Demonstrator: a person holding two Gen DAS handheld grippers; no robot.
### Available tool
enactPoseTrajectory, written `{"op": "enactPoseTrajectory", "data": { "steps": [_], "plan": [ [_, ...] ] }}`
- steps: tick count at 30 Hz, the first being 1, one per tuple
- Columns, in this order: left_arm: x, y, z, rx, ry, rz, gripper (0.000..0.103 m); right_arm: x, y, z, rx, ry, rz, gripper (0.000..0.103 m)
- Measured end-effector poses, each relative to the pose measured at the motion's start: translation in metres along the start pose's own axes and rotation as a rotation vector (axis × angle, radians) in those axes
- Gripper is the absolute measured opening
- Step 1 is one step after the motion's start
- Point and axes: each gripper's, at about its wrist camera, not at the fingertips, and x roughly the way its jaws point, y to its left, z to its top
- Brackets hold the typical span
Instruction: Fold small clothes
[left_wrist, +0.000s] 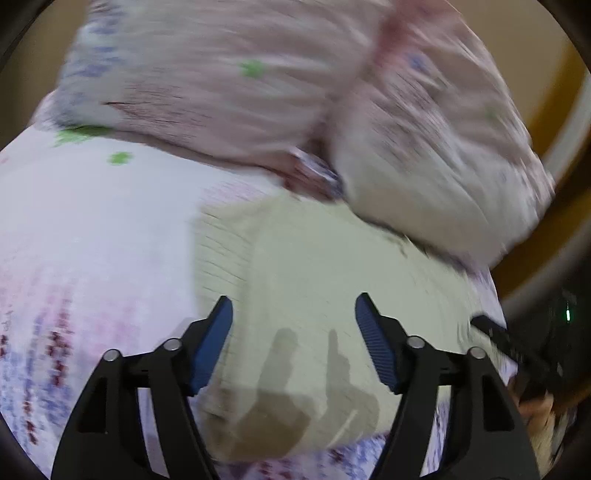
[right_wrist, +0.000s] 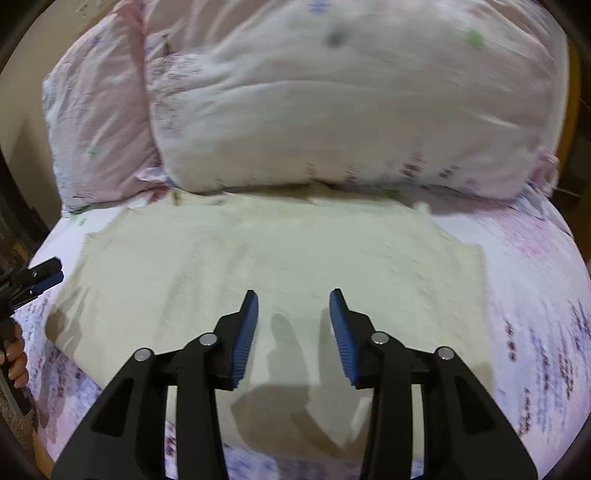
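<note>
A cream cloth (right_wrist: 280, 258) is lying flat on the bed (right_wrist: 535, 295), pillows (right_wrist: 332, 118) at twelve o'clock. Both the left gripper (left_wrist: 293, 310) and right gripper (right_wrist: 293, 306) are hovering over it, jaws apart, holding nothing.

left hand-held gripper (left_wrist: 293, 308) spread, empty | above cream cloth (left_wrist: 314, 266) | pillows (left_wrist: 258, 85) beyond

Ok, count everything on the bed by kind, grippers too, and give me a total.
Cream garment: 1
Floral pillows: 2
Grippers, left gripper and right gripper, both open: 2
Total: 5
</note>
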Motion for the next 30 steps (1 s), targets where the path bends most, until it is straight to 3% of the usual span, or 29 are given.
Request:
{"op": "enactPoseTrajectory", "data": {
  "steps": [8,10,18,25,27,29,30],
  "plan": [
    [0.018,0.046,0.004,-0.249,0.069,-0.044,0.072,0.028,0.037,0.007,-0.062,0.026,0.035,0.044],
    [0.020,0.047,0.003,-0.263,0.061,-0.058,0.072,0.039,0.041,0.003,-0.074,0.068,0.007,0.045],
    [0.031,0.034,0.003,-0.275,0.082,-0.116,0.069,0.044,0.050,-0.002,-0.135,0.049,-0.052,0.048],
    [0.045,0.025,0.003,-0.294,0.109,-0.146,0.052,0.044,0.052,-0.001,-0.130,0.058,-0.038,0.048],
    [0.049,0.024,0.003,-0.304,0.123,-0.151,0.041,0.044,0.052,-0.001,-0.128,0.058,-0.032,0.048],
    [0.053,0.024,0.003,-0.321,0.133,-0.161,0.023,0.044,0.049,-0.002,-0.126,0.059,-0.030,0.048],
    [0.053,0.024,0.004,-0.328,0.133,-0.175,0.022,0.044,0.049,-0.002,-0.126,0.059,-0.028,0.048]
  ]
}}
